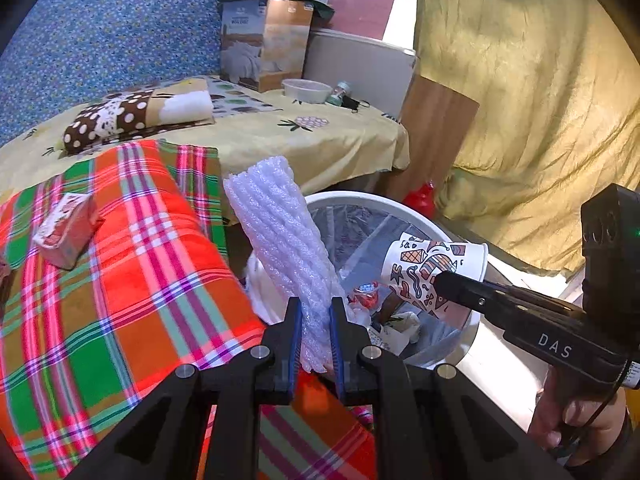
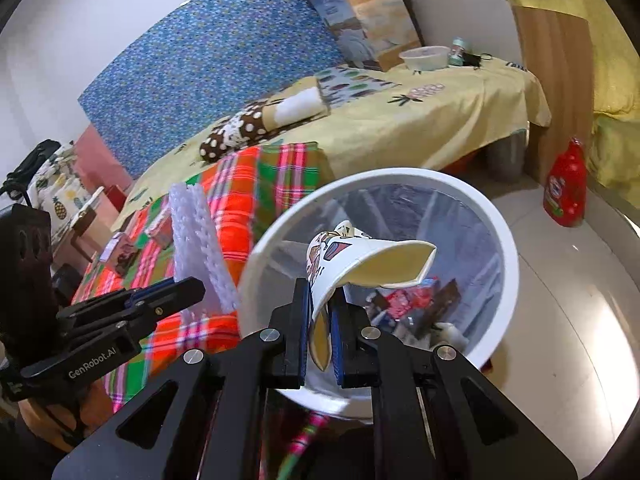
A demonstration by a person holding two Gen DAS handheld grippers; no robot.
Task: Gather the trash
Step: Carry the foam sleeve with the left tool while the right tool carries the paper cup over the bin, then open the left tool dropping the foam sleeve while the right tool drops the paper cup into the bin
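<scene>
Left gripper (image 1: 316, 320) jaws clamp white ribbed foam wrap (image 1: 280, 236) at round white bin (image 2: 492, 216) rim; right gripper (image 2: 320, 320) pinches squashed patterned paper cup (image 2: 360, 256) over it. Centre both above the opening before letting go.

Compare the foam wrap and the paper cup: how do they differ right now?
Material: the foam wrap is white, ribbed and soft; the cup is printed paper with a cream inside.
Shape: the foam wrap is a long roll standing up; the cup lies tilted, its rim squashed flat.
Place: the foam wrap sits at the bin's edge, next to the plaid blanket; the cup hangs over the bin's opening.
Shared: each is pinched in shut tongs, foam wrap left, cup right.
</scene>
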